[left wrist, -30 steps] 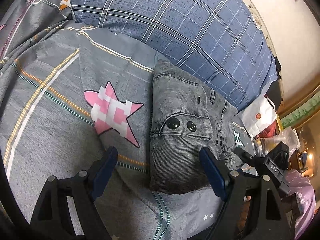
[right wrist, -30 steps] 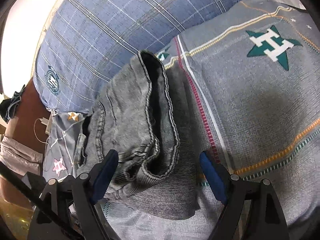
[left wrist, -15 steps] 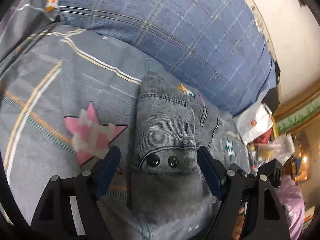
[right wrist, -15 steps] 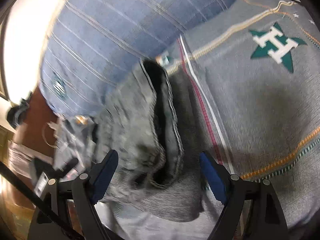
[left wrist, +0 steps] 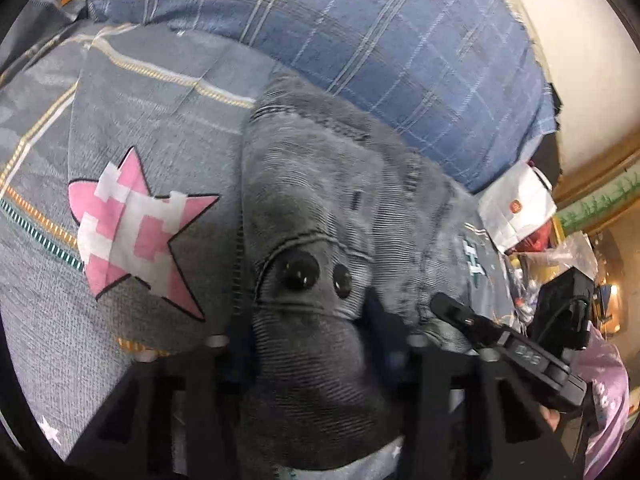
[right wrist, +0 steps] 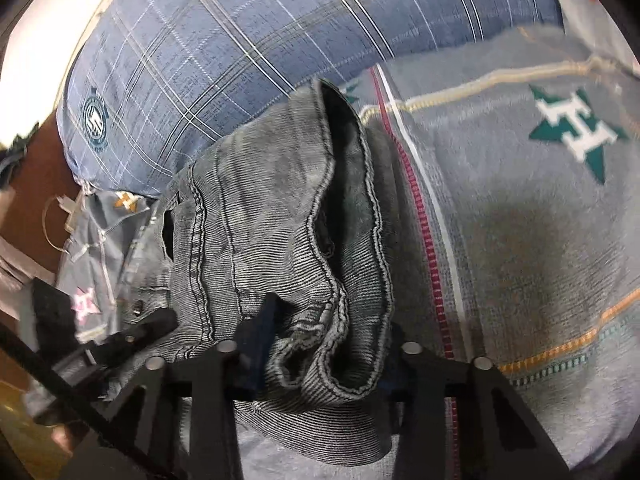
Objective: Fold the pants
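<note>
Change: both claws have closed in on the pants since a second ago, when the fingers stood wide apart around them.
Pants: grey denim pants (left wrist: 320,216) lie folded on the bed (left wrist: 140,120), against the blue plaid pillow (left wrist: 360,40).
Left claw: left claw (left wrist: 308,344) is clenched on the end with two black buttons (left wrist: 298,270).
Right claw: right claw (right wrist: 320,352) is clenched on the bunched hems at the other end.
Hidden: fingertips of both claws are buried in or blurred against the cloth.
Around: pink star (left wrist: 132,224) beside the pants on the left; green star (right wrist: 572,128) on the right; white bag (left wrist: 516,208) beyond the bed edge.
</note>
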`<action>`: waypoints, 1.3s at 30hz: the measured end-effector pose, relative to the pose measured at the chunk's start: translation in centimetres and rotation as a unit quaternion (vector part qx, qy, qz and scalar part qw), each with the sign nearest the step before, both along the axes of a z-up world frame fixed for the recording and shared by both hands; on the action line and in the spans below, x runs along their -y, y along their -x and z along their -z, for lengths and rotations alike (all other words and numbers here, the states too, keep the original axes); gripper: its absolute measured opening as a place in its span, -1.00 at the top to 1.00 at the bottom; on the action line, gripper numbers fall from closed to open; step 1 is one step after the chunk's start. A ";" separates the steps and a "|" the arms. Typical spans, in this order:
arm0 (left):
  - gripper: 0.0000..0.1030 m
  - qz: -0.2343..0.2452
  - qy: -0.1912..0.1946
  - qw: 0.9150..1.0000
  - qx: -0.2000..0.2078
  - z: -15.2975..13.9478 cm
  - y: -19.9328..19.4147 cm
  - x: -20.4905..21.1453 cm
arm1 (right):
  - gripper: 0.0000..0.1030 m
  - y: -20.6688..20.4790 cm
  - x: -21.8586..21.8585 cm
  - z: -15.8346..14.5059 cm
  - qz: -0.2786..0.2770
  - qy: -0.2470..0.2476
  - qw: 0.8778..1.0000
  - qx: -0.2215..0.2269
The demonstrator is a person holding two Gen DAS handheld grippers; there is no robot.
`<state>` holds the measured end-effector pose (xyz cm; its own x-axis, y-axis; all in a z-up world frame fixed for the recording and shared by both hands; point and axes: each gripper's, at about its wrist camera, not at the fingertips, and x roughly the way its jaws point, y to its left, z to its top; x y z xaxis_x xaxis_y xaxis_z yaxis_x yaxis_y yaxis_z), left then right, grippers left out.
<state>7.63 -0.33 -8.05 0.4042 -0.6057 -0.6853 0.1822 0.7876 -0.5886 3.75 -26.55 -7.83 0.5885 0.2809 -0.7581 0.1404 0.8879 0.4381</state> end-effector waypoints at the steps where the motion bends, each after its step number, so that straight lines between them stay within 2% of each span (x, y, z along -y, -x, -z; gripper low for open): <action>1: 0.45 0.001 -0.004 1.000 0.010 -0.6 0.4 0.2 | 0.33 0.1 -0.3 -0.3 -0.002 0.011 1.000 0.006; 2: 0.48 0.001 -0.010 1.000 0.021 -1.3 0.9 0.4 | 0.46 0.2 -1.0 -1.0 -0.006 0.024 1.000 0.015; 4: 0.51 -0.006 -0.008 0.999 0.044 -2.7 1.9 -0.1 | 0.53 0.4 -2.6 -2.7 -0.014 0.044 0.998 0.033; 7: 0.54 -0.027 0.008 0.997 0.066 -4.6 2.7 -2.0 | 0.56 0.0 -5.3 -5.2 -0.038 0.061 0.996 0.052; 12: 0.55 -0.077 0.028 0.991 0.107 -7.7 2.7 -6.2 | 0.57 -1.7 -9.3 -8.4 -0.075 0.053 0.992 0.089; 15: 0.55 -0.100 0.022 0.987 0.127 -8.6 2.3 -7.7 | 0.57 -3.4 -11.4 -9.6 -0.097 0.073 0.987 0.103; 17: 0.55 -0.110 0.014 0.986 0.121 -8.1 1.6 -8.4 | 0.56 -4.8 -12.2 -8.8 -0.106 0.077 0.987 0.095; 18: 0.54 -0.118 0.002 0.987 0.105 -7.2 0.8 -8.4 | 0.56 -5.6 -12.4 -7.9 -0.108 0.074 0.988 0.086; 20: 0.49 -0.129 -0.027 0.989 0.065 -5.1 -0.5 -8.2 | 0.56 -7.4 -12.3 -4.2 -0.112 0.053 0.991 0.046; 21: 0.46 -0.135 -0.048 0.989 0.026 -3.2 -1.3 -7.9 | 0.52 -7.7 -11.9 -2.3 -0.109 0.042 0.993 0.025; 22: 0.29 -0.138 -0.068 0.988 -0.013 -1.4 -1.9 -7.5 | 0.46 -7.7 -11.3 -0.4 -0.097 0.033 0.995 0.006; 23: 0.01 -0.145 -0.078 0.986 -0.022 -0.6 -2.0 -7.5 | 0.24 -7.4 -10.6 0.9 -0.083 0.013 0.996 0.005; 24: -0.09 -0.157 -0.089 0.984 -0.014 -0.5 -1.8 -7.4 | 0.11 -7.1 -9.7 1.6 -0.070 -0.014 0.997 0.011; 26: -0.12 -0.150 -0.114 0.982 0.003 -1.1 -1.8 -6.7 | 0.11 -6.6 -8.0 2.5 -0.058 -0.080 0.995 0.016; 28: -0.12 -0.151 -0.122 0.981 0.008 -1.4 -1.7 -6.5 | 0.06 -6.4 -6.9 2.4 -0.053 -0.110 0.993 -0.001; 32: -0.13 -0.142 -0.131 0.981 -0.013 -1.8 -1.7 -6.4 | -0.25 -5.3 -6.9 0.9 -0.055 -0.073 0.996 0.000; 35: -0.20 -0.131 -0.159 0.978 -0.022 -2.6 -1.0 -6.7 | -0.25 -5.2 -7.3 1.7 -0.057 -0.057 0.996 -0.027; 39: -0.25 -0.134 -0.185 0.974 0.003 -3.5 1.8 -7.0 | -0.25 -4.5 -7.6 0.7 -0.055 -0.029 0.998 -0.023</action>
